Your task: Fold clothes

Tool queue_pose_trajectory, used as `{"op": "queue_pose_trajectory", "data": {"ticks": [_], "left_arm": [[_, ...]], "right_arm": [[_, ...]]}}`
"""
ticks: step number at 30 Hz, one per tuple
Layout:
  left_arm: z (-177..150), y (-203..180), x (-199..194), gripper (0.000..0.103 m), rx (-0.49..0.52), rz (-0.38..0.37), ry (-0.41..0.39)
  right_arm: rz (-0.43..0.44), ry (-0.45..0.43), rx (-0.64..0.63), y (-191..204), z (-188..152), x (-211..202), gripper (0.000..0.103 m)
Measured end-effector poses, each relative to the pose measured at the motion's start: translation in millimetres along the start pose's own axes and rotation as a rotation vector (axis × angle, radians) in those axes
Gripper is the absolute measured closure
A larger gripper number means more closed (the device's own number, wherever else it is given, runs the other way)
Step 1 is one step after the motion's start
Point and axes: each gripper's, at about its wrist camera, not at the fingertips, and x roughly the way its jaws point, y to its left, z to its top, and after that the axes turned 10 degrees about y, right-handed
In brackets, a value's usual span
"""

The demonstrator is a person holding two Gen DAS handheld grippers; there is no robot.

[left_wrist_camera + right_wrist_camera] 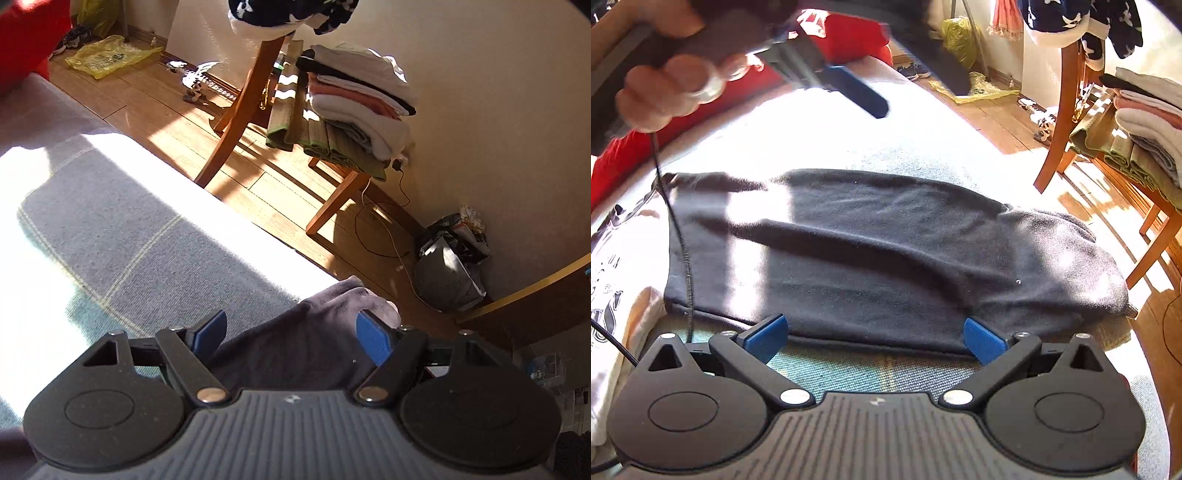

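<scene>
A dark navy garment lies spread flat on the grey plaid bed cover, lit in patches by the sun. My right gripper is open at the garment's near hem, with its blue pads just over that edge. My left gripper is open too; one end of the same garment lies between and under its fingers near the bed edge. In the right wrist view a hand holds the left gripper up and blurred above the far side, showing one blue finger.
A wooden chair beside the bed carries a stack of folded clothes and a patterned garment on its back. A white printed shirt lies left of the dark garment, a red cushion behind it. A grey bag stands on the floor.
</scene>
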Motion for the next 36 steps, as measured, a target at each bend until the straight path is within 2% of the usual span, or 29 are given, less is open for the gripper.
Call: {"op": "queue_pose_trajectory", "data": {"ticks": [7, 13, 18, 22, 25, 29, 33, 36], "left_arm": [[-79.8, 60.7, -100.1, 0.026, -0.104, 0.157, -0.086], [-210.4, 95.4, -152.6, 0.026, -0.23, 0.224, -0.111], [-318.8, 124.1, -157.9, 0.026, -0.358, 0.243, -0.113], [-378.9, 148.4, -138.6, 0.026, -0.45, 0.222, -0.116], [-421.3, 171.9, -125.7, 0.026, -0.553, 0.136, -0.126], [-443.8, 179.6, -146.1, 0.025, -0.59, 0.061, -0.201], [-444.5, 195.6, -180.8, 0.025, -0.59, 0.087, -0.276], [-429.8, 221.4, -191.4, 0.025, -0.594, 0.133, -0.324]], "right_arm": [[0.011, -0.019, -0.052, 41.9, 13.0, -6.2, 0.0], [0.023, -0.028, -0.149, 112.3, 4.5, -16.3, 0.0], [0.09, -0.006, -0.221, 193.4, -6.5, -18.3, 0.0], [0.154, 0.038, -0.299, 261.6, -16.7, -7.1, 0.0], [0.174, 0.105, -0.335, 292.6, -28.1, 5.9, 0.0], [0.111, 0.263, -0.345, 304.6, -46.0, 29.7, 0.0], [0.084, 0.243, -0.364, 305.9, -46.8, 21.3, 0.0], [0.084, 0.22, -0.336, 305.3, -34.2, 19.5, 0.0]]}}
